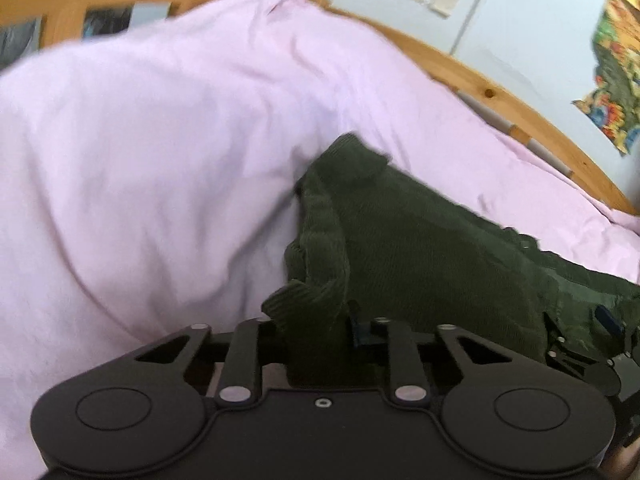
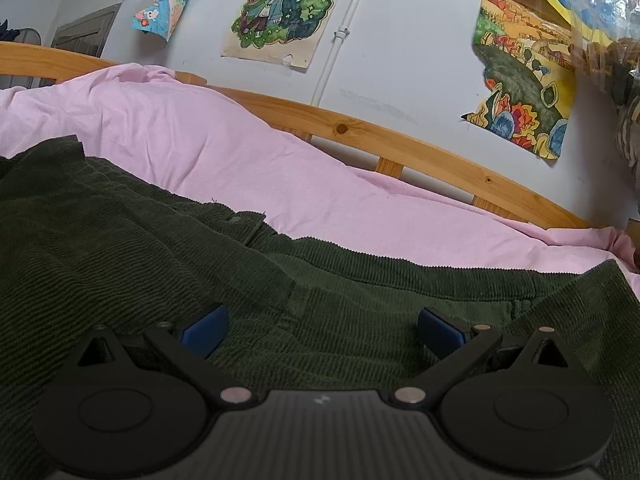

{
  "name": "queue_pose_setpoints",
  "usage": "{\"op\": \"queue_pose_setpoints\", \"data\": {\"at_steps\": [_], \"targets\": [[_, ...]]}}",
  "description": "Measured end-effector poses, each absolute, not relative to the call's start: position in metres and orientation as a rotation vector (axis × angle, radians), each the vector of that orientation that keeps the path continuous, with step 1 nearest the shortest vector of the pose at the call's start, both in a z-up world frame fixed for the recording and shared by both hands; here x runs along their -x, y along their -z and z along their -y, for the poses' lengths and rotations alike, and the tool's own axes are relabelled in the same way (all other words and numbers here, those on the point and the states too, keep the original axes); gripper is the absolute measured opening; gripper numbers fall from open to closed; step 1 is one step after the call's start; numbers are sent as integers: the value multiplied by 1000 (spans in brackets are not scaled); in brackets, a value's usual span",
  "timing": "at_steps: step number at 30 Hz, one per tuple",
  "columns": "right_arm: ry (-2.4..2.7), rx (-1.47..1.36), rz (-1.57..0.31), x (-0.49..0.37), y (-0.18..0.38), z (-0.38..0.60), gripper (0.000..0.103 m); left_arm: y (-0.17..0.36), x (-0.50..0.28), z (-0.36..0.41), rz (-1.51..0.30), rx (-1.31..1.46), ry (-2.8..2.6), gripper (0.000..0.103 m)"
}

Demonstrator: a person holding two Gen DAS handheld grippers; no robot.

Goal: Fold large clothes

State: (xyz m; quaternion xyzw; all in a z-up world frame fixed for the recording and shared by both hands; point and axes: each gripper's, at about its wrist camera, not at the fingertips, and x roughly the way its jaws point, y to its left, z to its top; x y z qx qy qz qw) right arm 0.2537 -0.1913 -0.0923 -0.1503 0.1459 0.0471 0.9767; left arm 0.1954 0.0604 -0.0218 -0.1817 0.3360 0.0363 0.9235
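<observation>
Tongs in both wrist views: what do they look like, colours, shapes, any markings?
Both are matt black with two round discs at the base and angular link bars joined by silver rivets. The right tongs carry blue pads on their fingers and a ribbed grey centre plate. The left tongs have a smooth black plate with one small screw.

dark green ribbed cloth on pale pink bedding

the corduroy garment (image 2: 160, 248) is deep olive green with fine ribs; the duvet (image 1: 140, 140) is plain light pink; the bed rail (image 2: 400, 136) is honey-coloured knotty wood; the wall (image 2: 400, 60) is white with bright multicoloured drawings (image 2: 280, 8); the right gripper (image 2: 320, 330) is black with blue pads (image 2: 204, 330).
</observation>
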Motion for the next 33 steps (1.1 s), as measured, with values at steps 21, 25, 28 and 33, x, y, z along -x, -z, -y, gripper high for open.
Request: {"op": "queue_pose_setpoints", "data": {"at_steps": [21,25,28,33], "targets": [[-130,80,-408,-256,64,230,103,-81,-197,36,-465,180,418,11],[-131,42,-435,-247,49,256,103,-89,-199,76,-436,144,498,11],[-124,4,-427,-229,30,283,103,-92,-208,104,-435,155,565,11],[-78,24,-407,-185,5,339,103,-90,-223,154,-495,173,728,11]]}}
